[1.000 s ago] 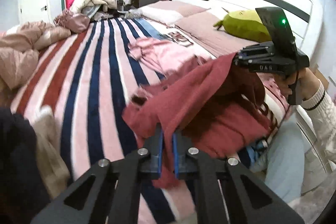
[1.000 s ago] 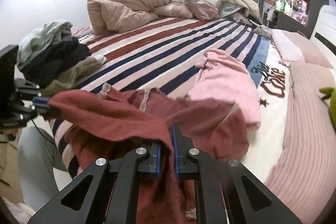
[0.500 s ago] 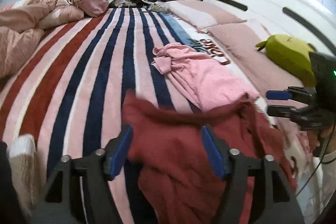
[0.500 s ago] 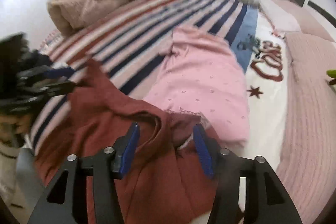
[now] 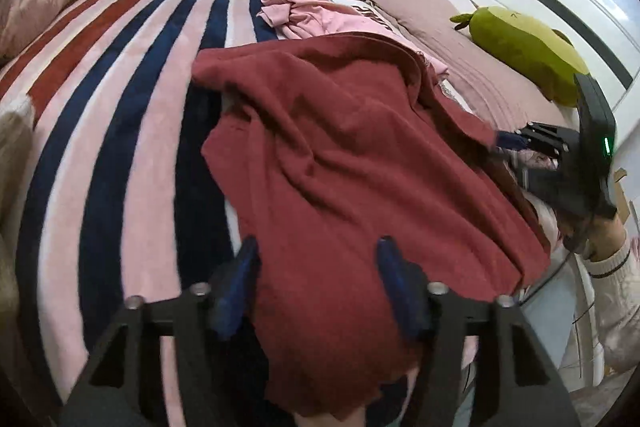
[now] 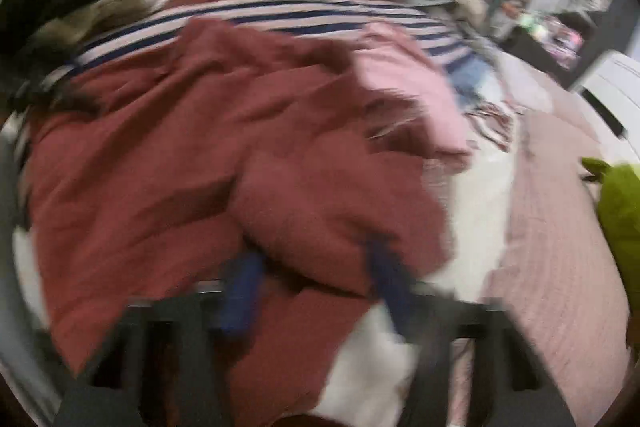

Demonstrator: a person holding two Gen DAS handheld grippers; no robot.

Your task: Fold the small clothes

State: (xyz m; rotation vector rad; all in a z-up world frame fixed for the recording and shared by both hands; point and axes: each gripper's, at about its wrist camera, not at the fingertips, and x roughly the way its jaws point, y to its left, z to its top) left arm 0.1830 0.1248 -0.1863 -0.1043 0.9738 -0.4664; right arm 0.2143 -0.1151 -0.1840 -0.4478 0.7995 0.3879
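Lying now spread on the striped blanket, the red garment is no longer held aloft. Left gripper: jaws apart, closing, cloth between them. Right gripper: clamped on the garment's edge. Open blanket is seen leftward; a pink garment lies beyond.

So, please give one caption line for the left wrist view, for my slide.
Dark red knit garment spread on striped blanket, between the closing left gripper jaws.
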